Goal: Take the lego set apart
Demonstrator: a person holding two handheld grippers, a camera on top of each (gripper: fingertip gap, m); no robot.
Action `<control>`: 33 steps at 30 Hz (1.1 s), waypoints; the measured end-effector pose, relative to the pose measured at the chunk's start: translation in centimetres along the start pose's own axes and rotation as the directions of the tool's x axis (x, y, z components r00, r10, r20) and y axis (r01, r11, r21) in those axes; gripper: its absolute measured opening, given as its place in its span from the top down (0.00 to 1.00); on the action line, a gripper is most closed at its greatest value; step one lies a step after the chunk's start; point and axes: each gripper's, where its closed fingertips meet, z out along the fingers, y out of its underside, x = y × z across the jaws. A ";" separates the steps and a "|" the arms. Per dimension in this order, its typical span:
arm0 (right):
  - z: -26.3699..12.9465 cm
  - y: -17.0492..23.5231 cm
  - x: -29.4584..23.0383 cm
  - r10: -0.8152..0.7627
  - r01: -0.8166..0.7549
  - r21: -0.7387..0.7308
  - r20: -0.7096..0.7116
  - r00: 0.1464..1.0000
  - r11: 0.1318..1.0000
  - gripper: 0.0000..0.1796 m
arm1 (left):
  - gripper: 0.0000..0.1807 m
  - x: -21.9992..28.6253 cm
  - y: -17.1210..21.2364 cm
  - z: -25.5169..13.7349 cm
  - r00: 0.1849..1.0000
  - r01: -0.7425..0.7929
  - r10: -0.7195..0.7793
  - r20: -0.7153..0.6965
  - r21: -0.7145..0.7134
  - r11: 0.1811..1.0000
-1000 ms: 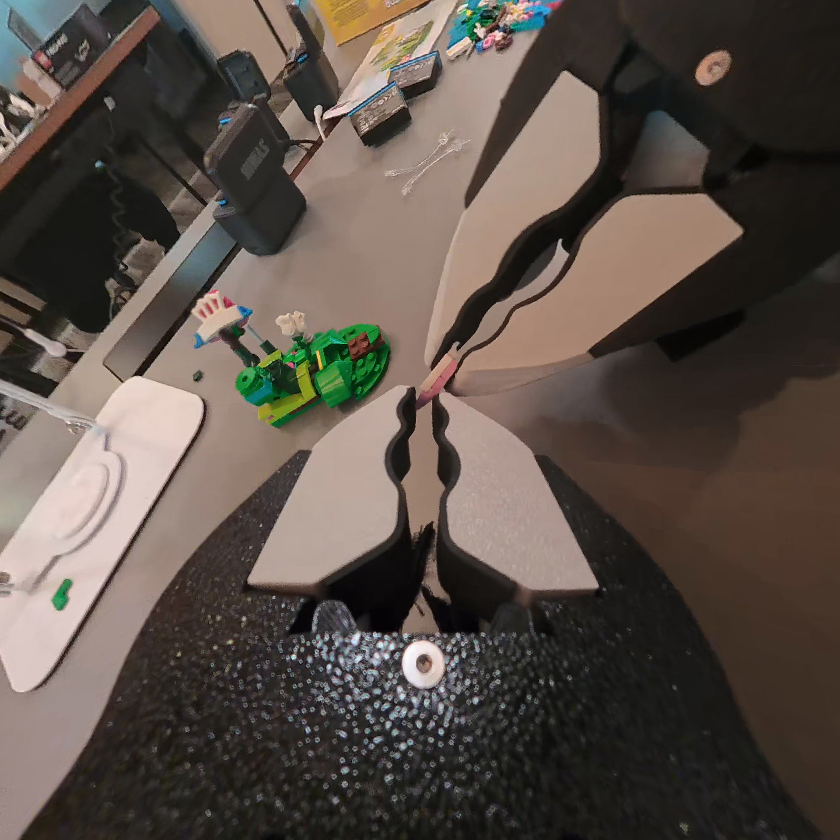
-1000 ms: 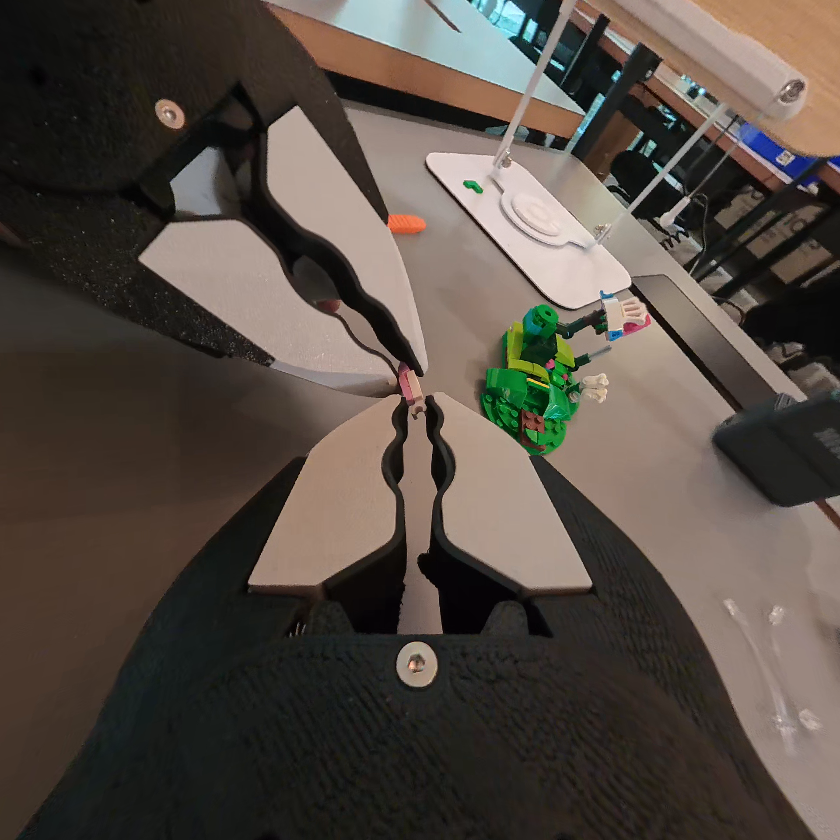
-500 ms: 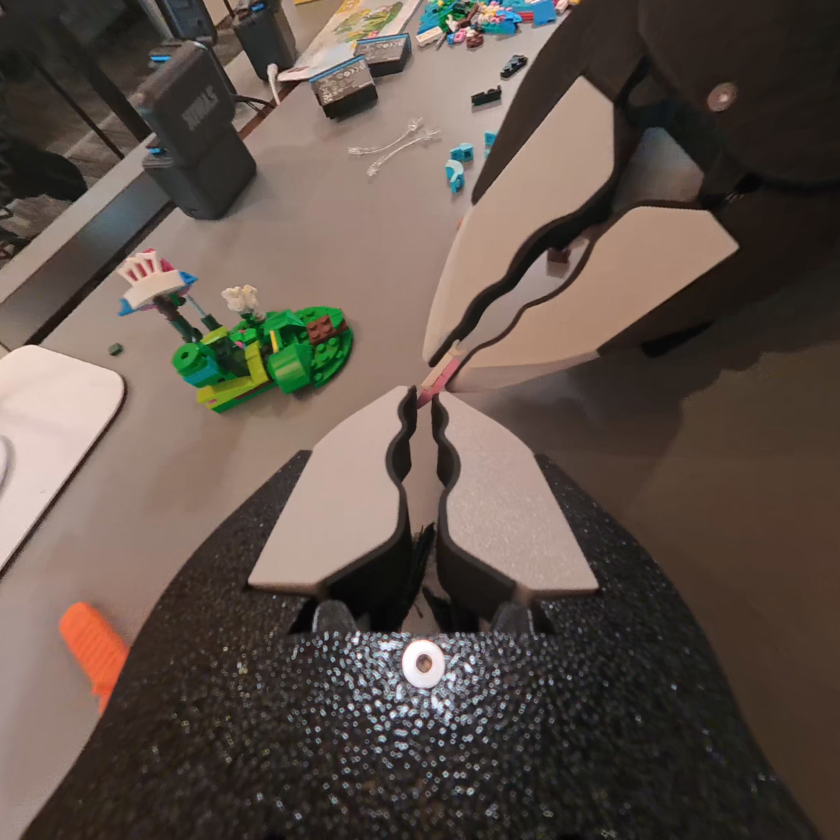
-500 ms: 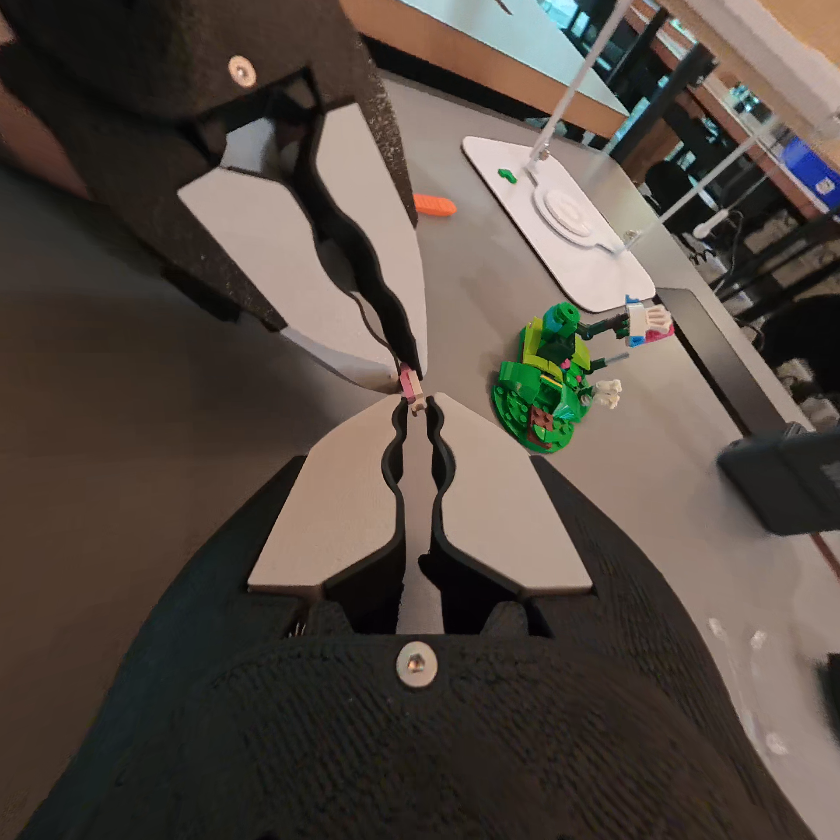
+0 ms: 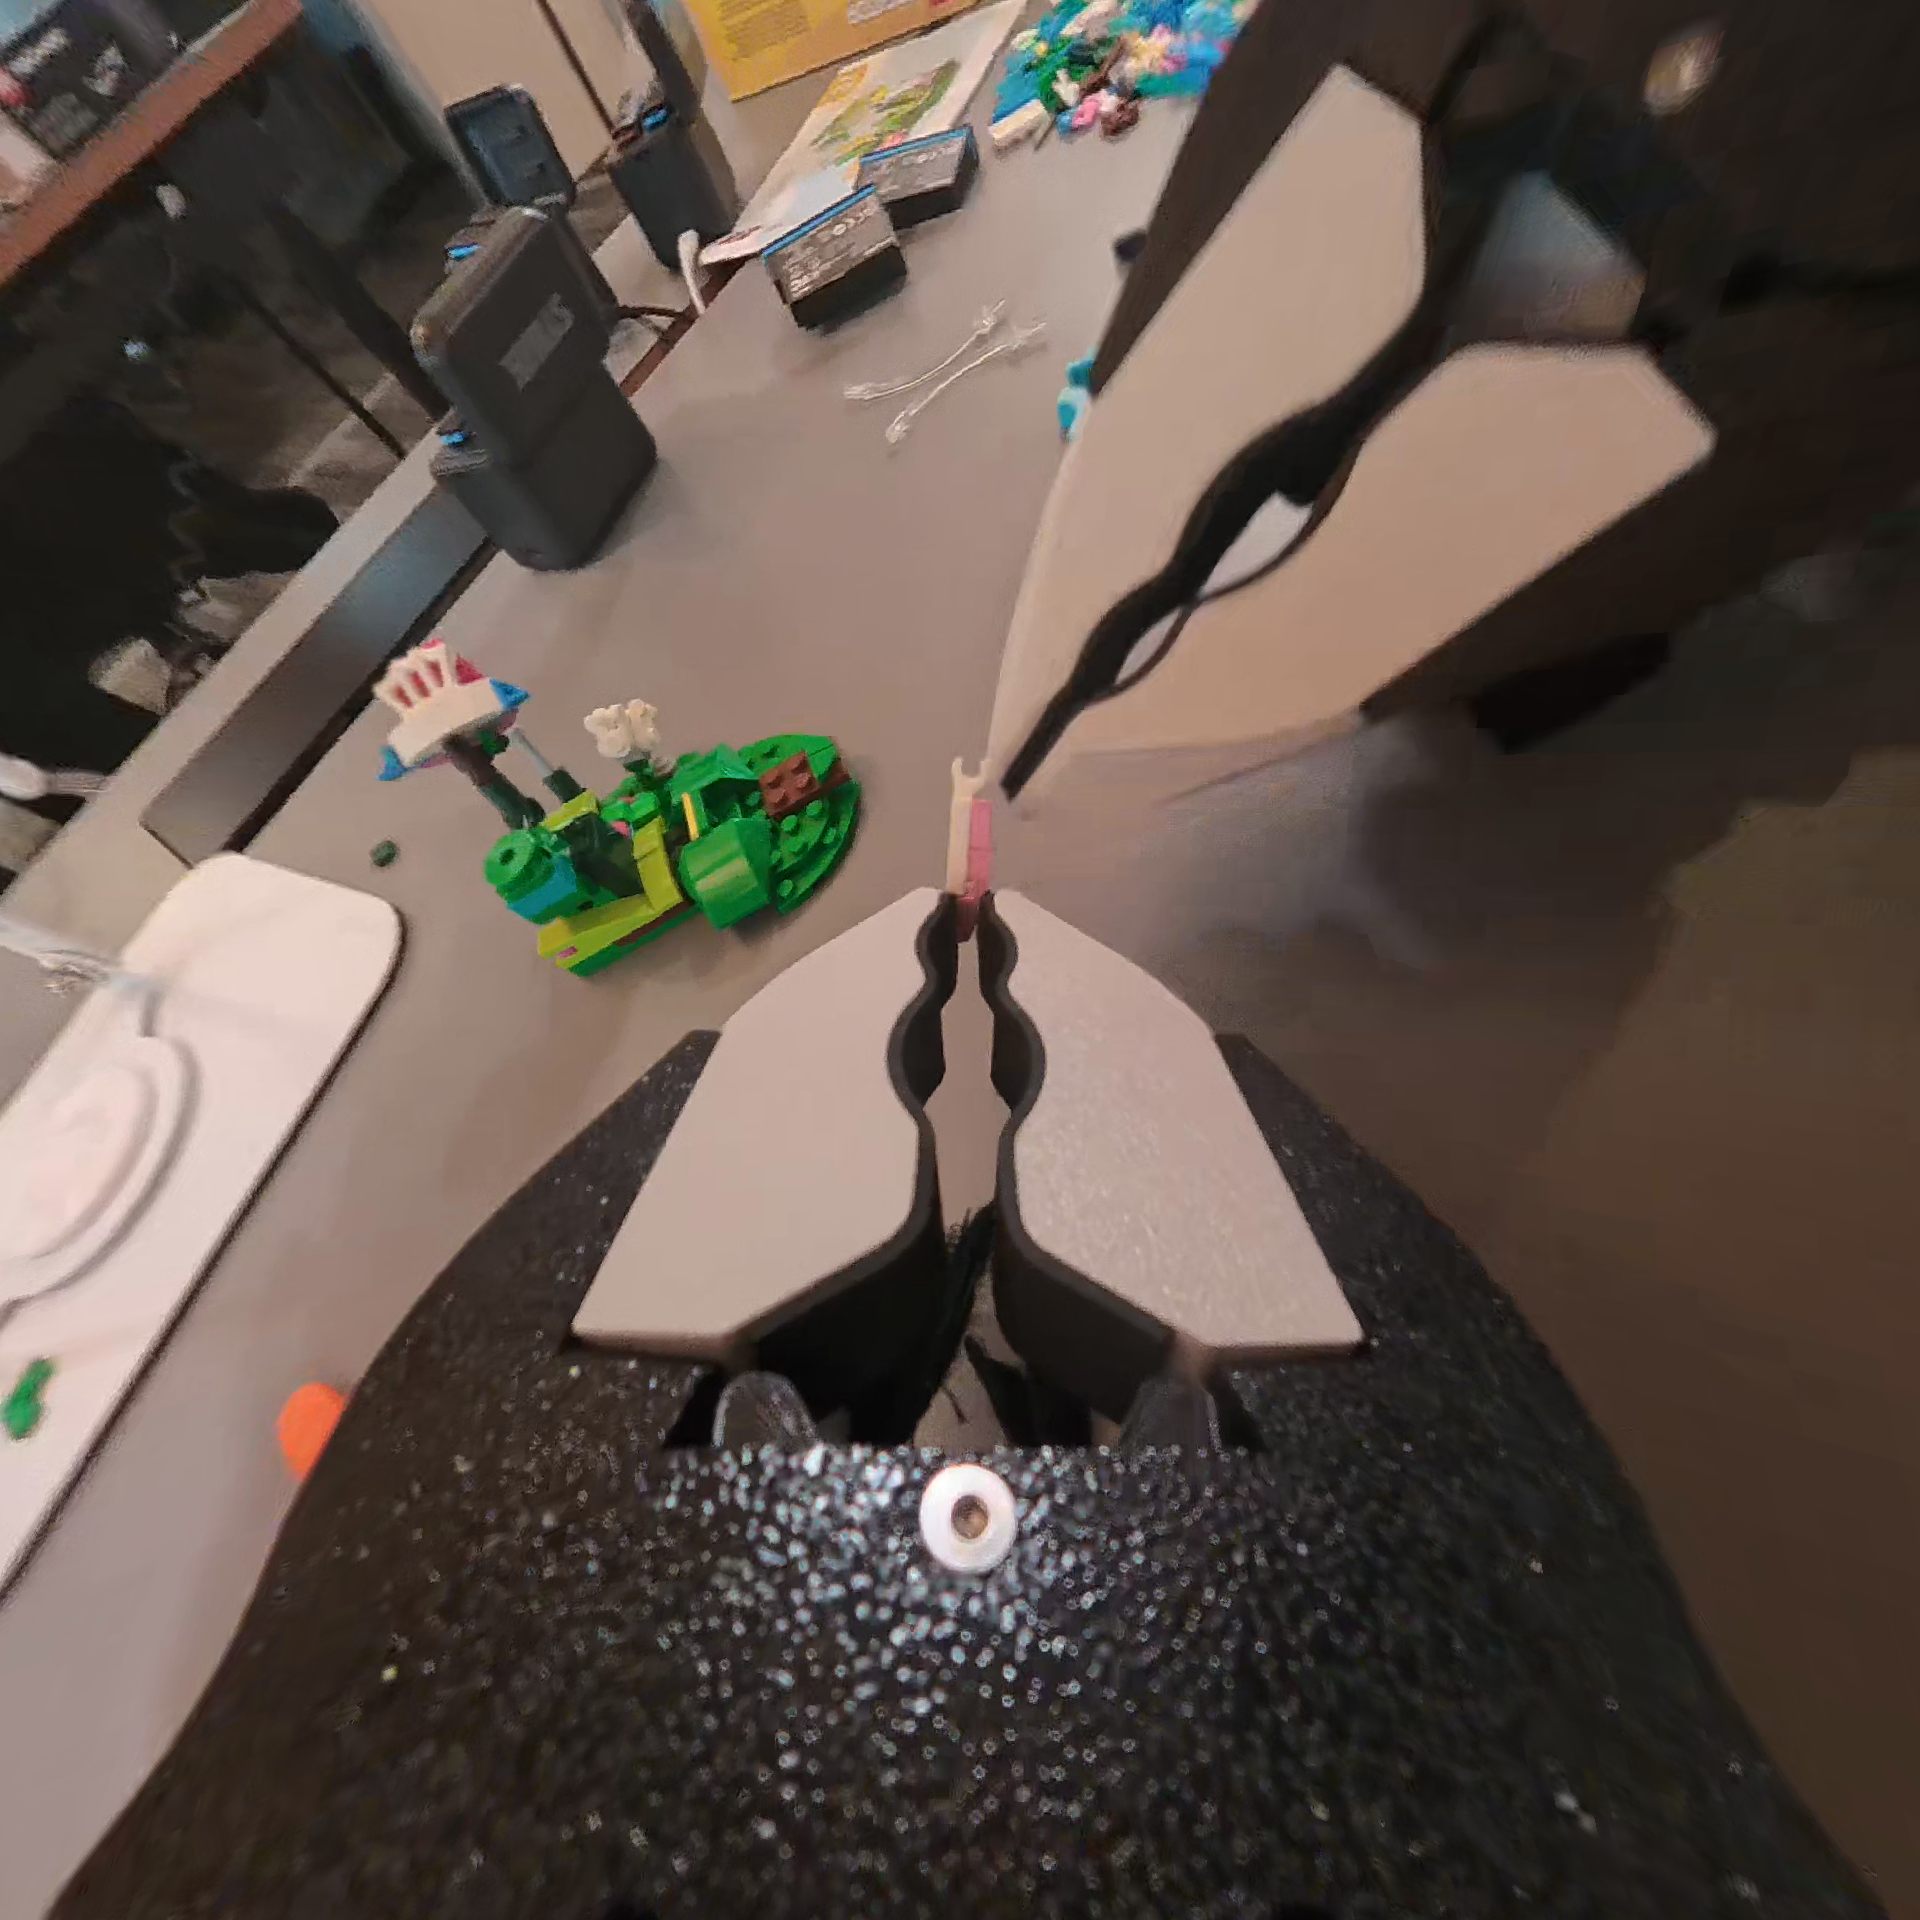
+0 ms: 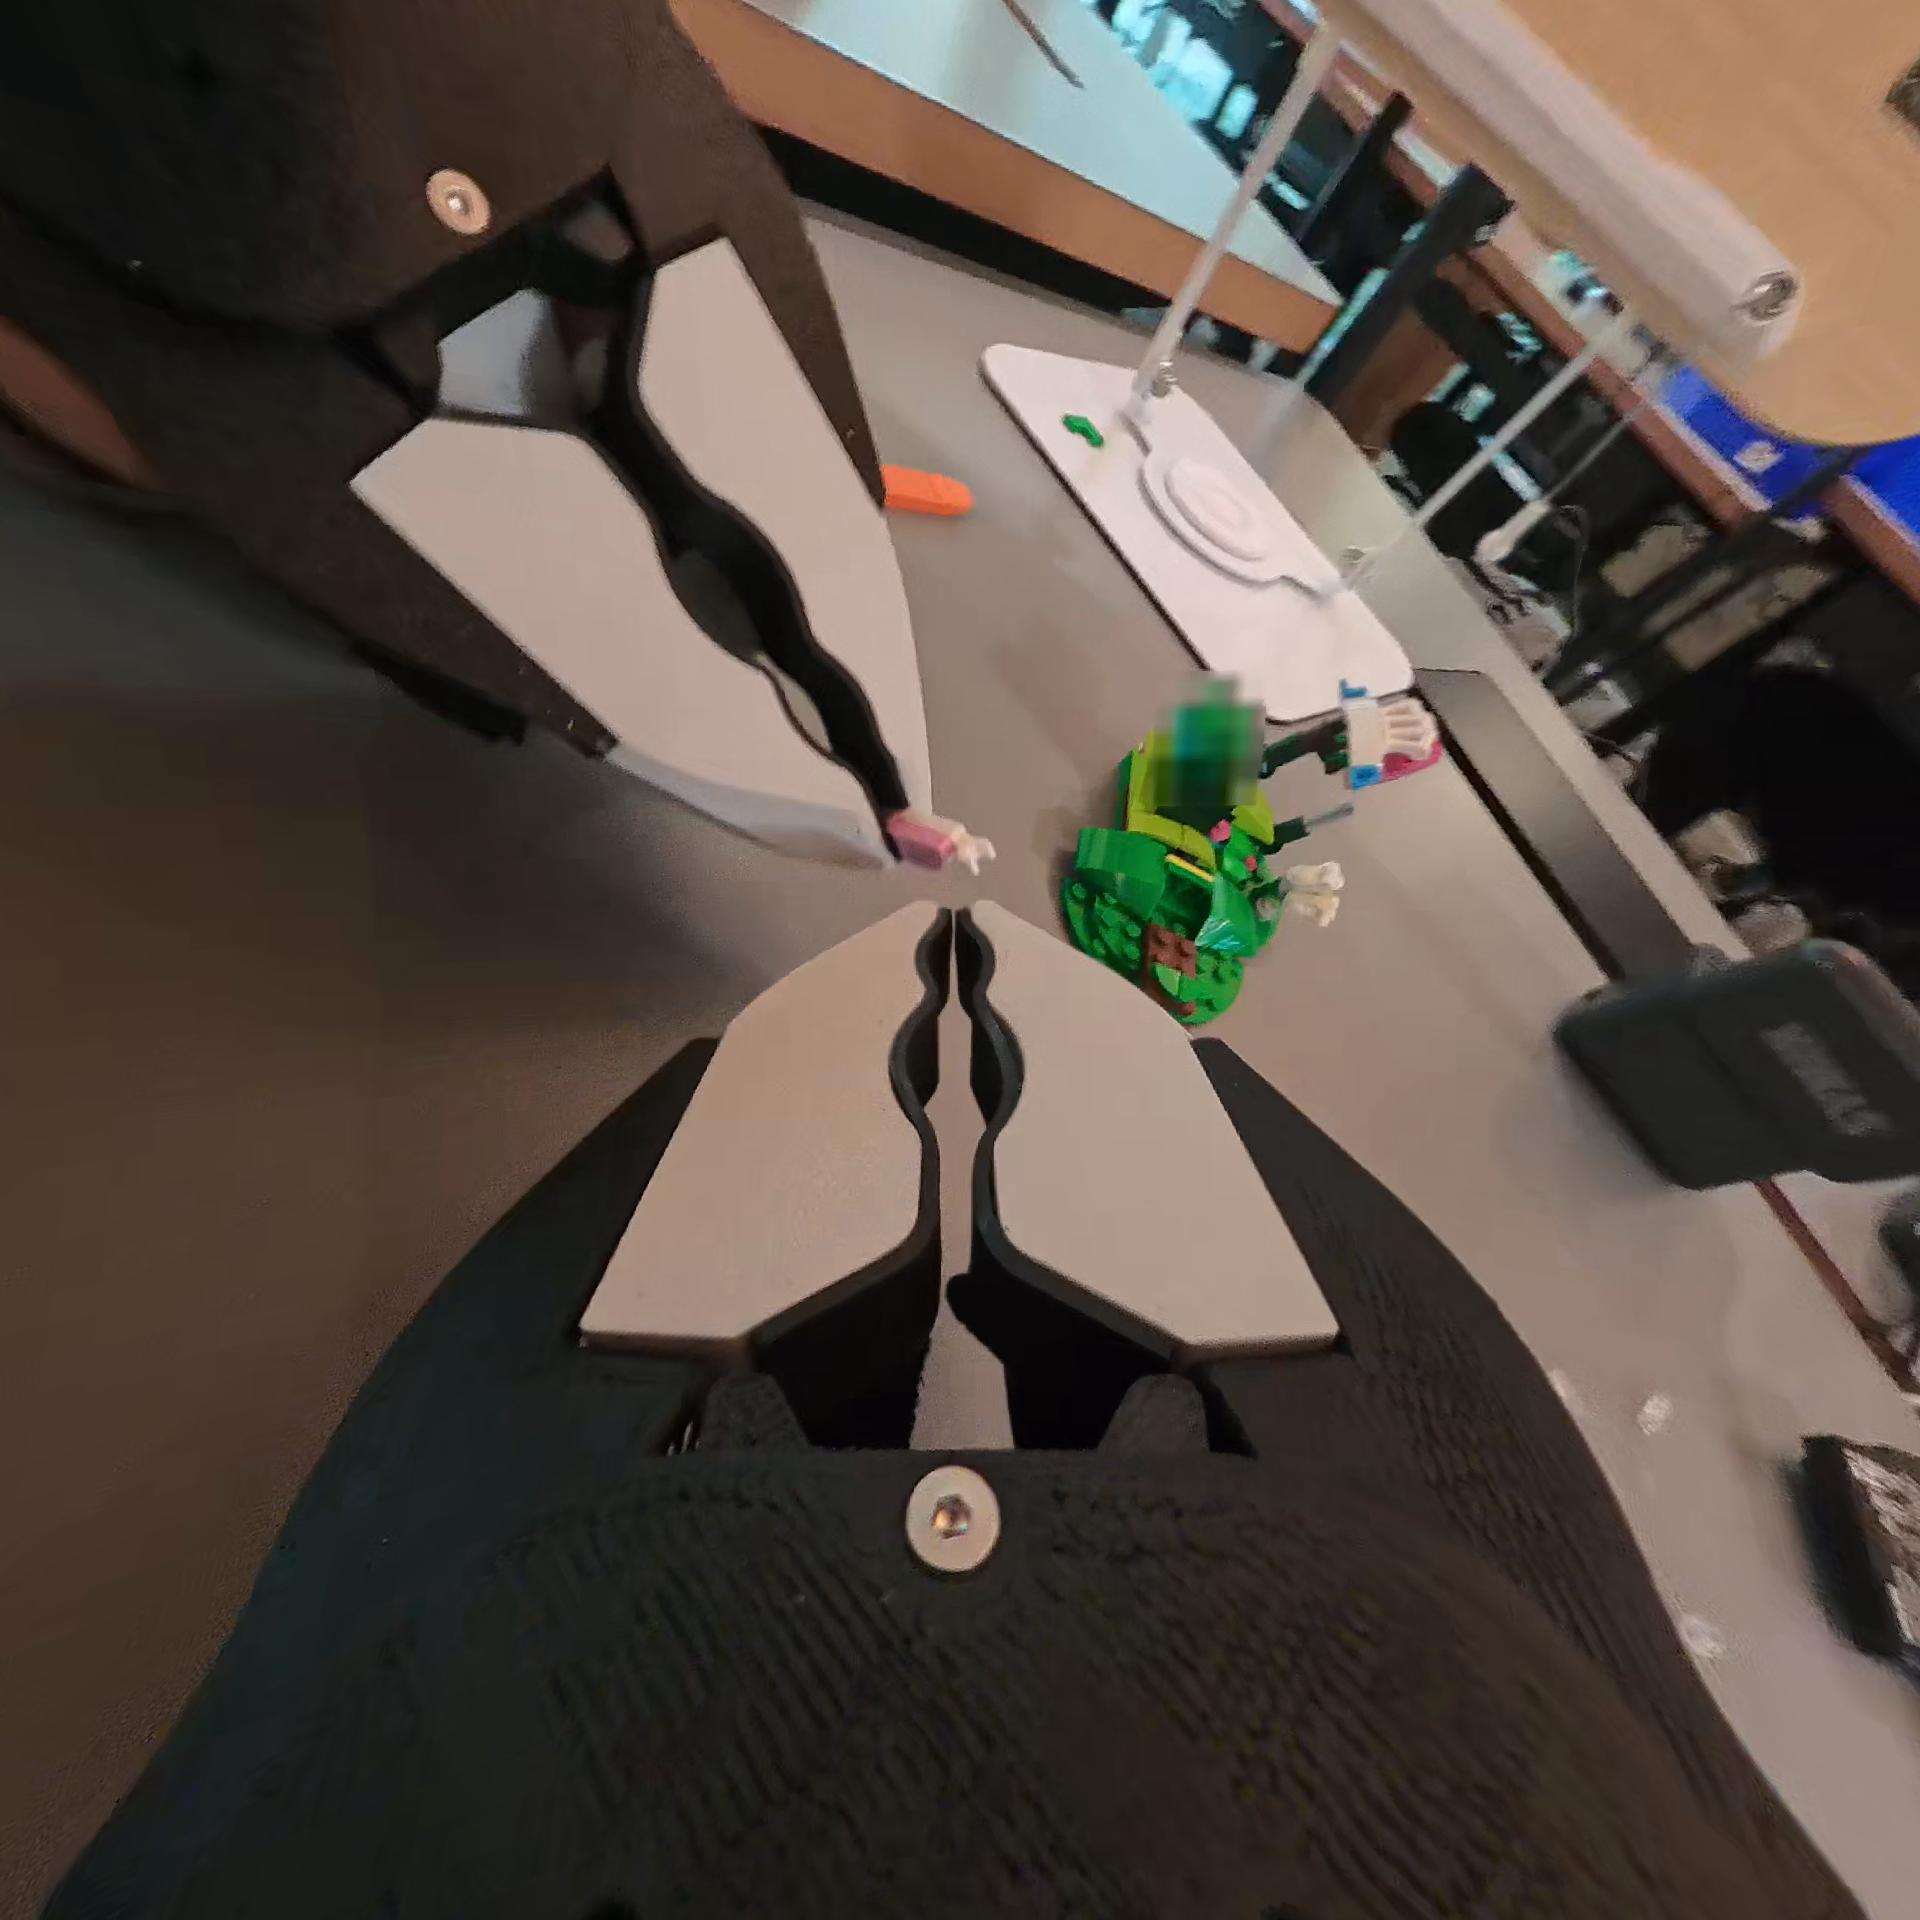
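Note:
The green lego set stands on the grey table, with a pink-white-blue flower on a stalk; it also shows in the right wrist view, partly under a mosaic patch. My left gripper is shut on a small pink and white piece, held above the table. In the right wrist view that piece sticks out of the left gripper. My right gripper is shut and empty, its tips just off the piece. It shows at the upper right of the left wrist view.
A white lamp base with a small green piece lies left of the set. An orange piece lies near it. Black battery packs, clear plastic bits and a pile of loose bricks lie farther back. The grippers are tip to tip, or close to it.
Both grippers held the small piece between their tips. Now the right gripper has come off it and drawn slightly away; the pink and white piece stays in the left gripper.

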 end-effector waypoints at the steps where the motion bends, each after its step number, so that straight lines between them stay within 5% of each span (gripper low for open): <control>1: -0.3 0.1 -0.1 0.003 -0.003 0.000 0.036 0.999 1.000 1.00 | 0.98 0.0 0.1 0.0 0.999 -0.040 0.040 -0.005 0.000 0.999; 5: -0.5 0.5 -0.6 0.184 -0.184 -0.017 0.166 0.969 0.983 0.91 | 0.98 0.4 0.1 -0.1 0.993 -0.116 0.116 -0.018 0.003 0.993; 9: -0.6 0.1 -1.0 0.363 -0.373 -0.016 0.265 0.893 0.928 0.93 | 0.98 0.6 0.0 -0.1 0.963 -0.268 0.269 0.033 -0.010 0.963; 15: -1.0 0.0 -1.3 0.269 -0.284 0.012 0.285 0.920 0.959 0.96 | 0.98 1.3 0.2 0.0 0.950 -0.312 0.312 -0.005 -0.001 0.950; 24: -1.2 -0.4 -1.2 0.521 -0.548 -0.053 0.396 0.756 0.835 0.98 | 0.98 0.7 -0.4 -0.2 0.859 -0.498 0.497 0.123 -0.019 0.867; 33: -1.3 -0.3 -1.3 0.551 -0.572 -0.082 0.408 0.728 0.816 0.99 | 0.98 0.7 -0.5 -0.2 0.828 -0.543 0.540 0.149 -0.019 0.839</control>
